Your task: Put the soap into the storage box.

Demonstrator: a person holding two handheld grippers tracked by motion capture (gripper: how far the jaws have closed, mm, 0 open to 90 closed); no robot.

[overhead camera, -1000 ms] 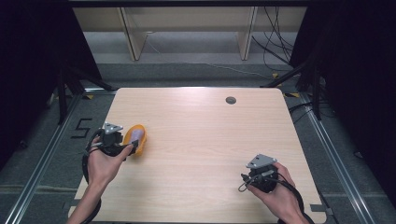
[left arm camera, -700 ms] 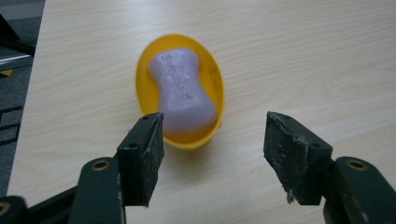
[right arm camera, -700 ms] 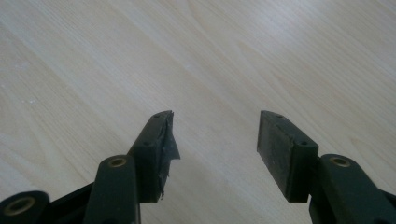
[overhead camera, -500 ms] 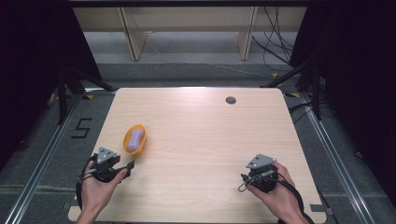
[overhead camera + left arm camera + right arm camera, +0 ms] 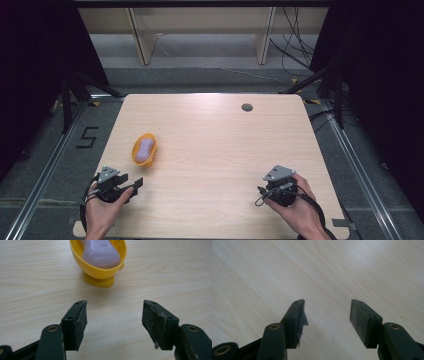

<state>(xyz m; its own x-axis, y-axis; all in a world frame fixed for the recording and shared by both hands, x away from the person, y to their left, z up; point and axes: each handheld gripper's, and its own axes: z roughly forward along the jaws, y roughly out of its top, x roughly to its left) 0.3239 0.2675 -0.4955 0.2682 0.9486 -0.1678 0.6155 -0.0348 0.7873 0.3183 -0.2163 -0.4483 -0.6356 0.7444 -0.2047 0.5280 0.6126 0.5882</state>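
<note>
A small yellow bowl (image 5: 144,149) stands on the left half of the wooden table (image 5: 215,150), with a pale purple bar of soap (image 5: 145,148) lying in it. In the left gripper view the yellow bowl (image 5: 100,270) and the purple soap (image 5: 101,255) sit just ahead of my open jaws. My left gripper (image 5: 131,186) rests near the front left corner, open and empty, a short way nearer than the bowl. My right gripper (image 5: 262,192) rests at the front right, open with bare wood between its jaws (image 5: 327,315).
A small dark round grommet (image 5: 247,107) sits in the table's far right part. Beyond the table stand a wooden shelf frame (image 5: 200,30) and loose cables (image 5: 295,55) on the floor. A "5" mark (image 5: 87,137) lies on the floor at left.
My left gripper let go of the yellow bowl and drew back toward the front left corner. The bowl stays where it was set. My right gripper has not moved.
</note>
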